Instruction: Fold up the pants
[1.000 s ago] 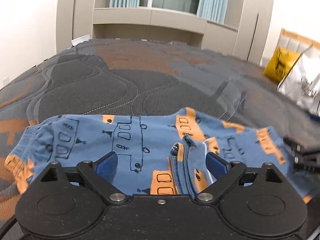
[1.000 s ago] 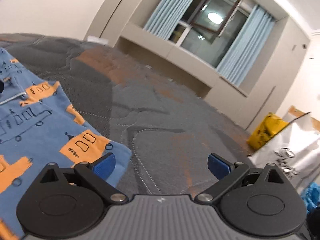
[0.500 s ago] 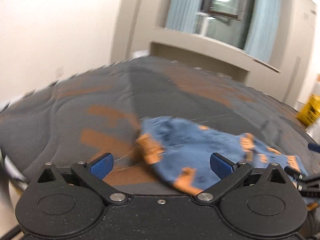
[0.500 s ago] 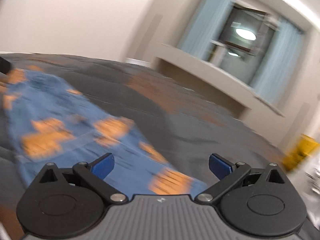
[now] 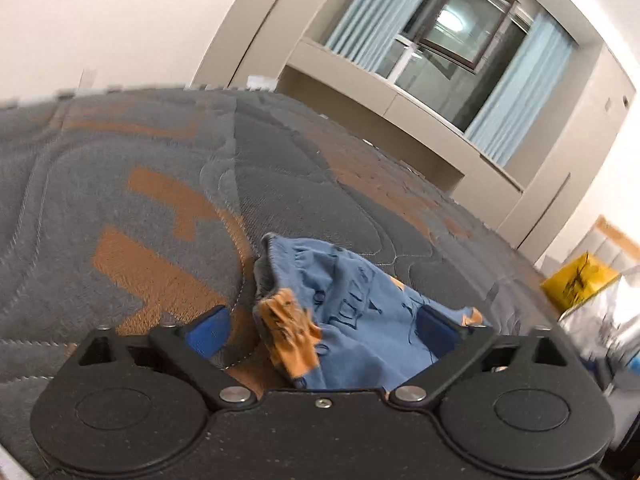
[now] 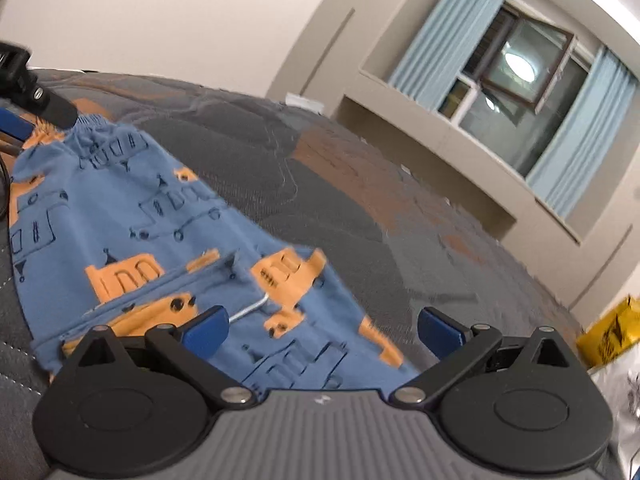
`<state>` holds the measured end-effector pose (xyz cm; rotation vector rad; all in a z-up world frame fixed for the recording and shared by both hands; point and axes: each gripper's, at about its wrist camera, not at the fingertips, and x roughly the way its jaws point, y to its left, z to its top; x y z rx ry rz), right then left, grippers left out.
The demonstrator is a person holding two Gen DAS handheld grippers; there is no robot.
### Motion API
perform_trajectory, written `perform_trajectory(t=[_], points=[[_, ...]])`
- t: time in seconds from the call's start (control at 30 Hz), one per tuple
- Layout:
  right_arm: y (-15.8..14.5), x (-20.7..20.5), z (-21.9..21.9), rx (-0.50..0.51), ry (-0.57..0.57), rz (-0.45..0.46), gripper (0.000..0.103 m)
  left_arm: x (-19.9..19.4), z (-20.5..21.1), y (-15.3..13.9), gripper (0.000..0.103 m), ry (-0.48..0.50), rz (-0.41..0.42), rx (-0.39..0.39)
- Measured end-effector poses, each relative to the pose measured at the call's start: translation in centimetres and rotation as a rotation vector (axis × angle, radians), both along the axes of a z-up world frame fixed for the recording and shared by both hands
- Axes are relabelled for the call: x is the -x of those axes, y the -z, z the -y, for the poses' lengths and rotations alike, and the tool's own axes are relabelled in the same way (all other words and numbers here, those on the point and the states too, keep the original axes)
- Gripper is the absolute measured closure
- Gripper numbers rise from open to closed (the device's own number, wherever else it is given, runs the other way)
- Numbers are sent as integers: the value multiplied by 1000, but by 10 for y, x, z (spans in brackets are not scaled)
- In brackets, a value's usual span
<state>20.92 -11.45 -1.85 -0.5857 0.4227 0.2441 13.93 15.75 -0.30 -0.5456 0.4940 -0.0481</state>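
Small blue pants (image 6: 160, 232) with orange and dark printed shapes lie spread on the grey and orange quilted mattress (image 6: 328, 200). In the left wrist view the pants (image 5: 344, 320) show end-on, with the gathered waistband nearest. My left gripper (image 5: 320, 332) is open, its blue pads on either side of that waistband end, not closed on it. My right gripper (image 6: 322, 328) is open over the other end of the pants, with cloth between and below its pads. The left gripper's tip also shows at the top left of the right wrist view (image 6: 24, 88).
A yellow bag (image 5: 576, 284) and a silver bag (image 5: 616, 312) sit at the mattress's right side. A beige window ledge (image 5: 384, 92) and wall run behind the bed. The mattress stretches out beyond the pants.
Both grippers have swung from facing across the pants to its two opposite ends. The left now sits at the waistband end and the right at the other end. Both stay open.
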Motion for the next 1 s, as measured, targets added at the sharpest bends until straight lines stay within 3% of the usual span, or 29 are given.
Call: perform_trajectory(t=[0.07,0.17,0.27,0.6,0.73,0.8,1.0], points=[[6,2,3,-19,35,2,0,-4,-9,9,30,-15,-4,71],[7,3,10,-93,78,-12,0,-9,-15,15,49,-25,7,115],[7,5,12,-116,102,-16,0,-14,-18,21,60,-30,-5,146],[-5,36,0,-86,94,80,0,-16,-20,20,62,-46,-25,135],[1,42,-6,-73,53,55,0,-15,-16,17,81,-58,-39,111],[0,41,-5,-83,51,53,0,-15,-13,14,84,-65,-35,106],[-8,46,17,-154,54,65,0,-10,25,-39,85,18,113,-19]])
